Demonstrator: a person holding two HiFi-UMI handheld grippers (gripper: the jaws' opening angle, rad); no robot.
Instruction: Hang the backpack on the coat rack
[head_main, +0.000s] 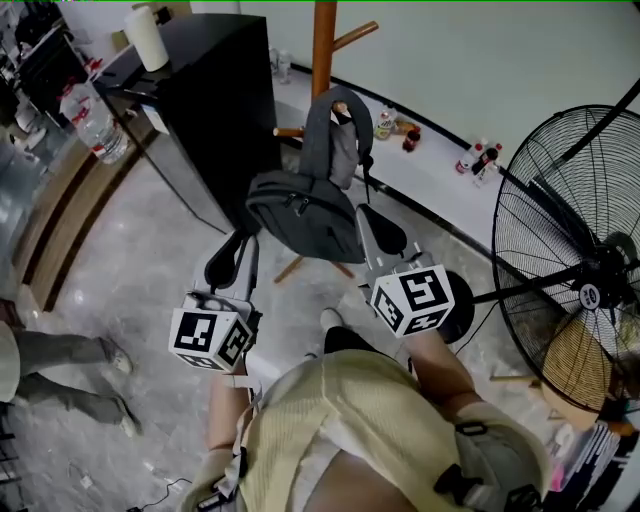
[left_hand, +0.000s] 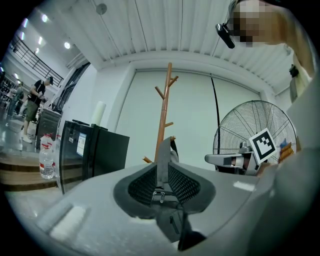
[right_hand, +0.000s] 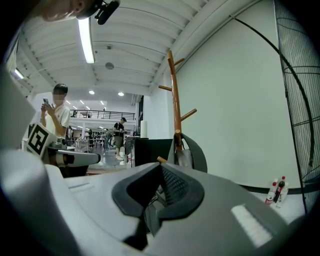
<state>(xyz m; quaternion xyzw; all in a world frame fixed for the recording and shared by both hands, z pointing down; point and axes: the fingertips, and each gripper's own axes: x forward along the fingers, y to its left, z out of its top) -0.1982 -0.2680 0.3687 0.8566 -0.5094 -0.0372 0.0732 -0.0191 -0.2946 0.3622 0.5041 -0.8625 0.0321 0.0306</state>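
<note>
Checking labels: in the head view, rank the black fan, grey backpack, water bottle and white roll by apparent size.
1. Black wire-cage floor fan
2. Grey fabric backpack
3. Clear plastic water bottle and white paper roll: too alike to rank.

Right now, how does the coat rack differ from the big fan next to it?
The coat rack is a slim brown wooden pole with short pegs; the fan is black, with a wide round wire cage. The coat rack has the backpack looped over a peg by its strap; nothing hangs on the fan. Both stand on the floor near the white wall.
</note>
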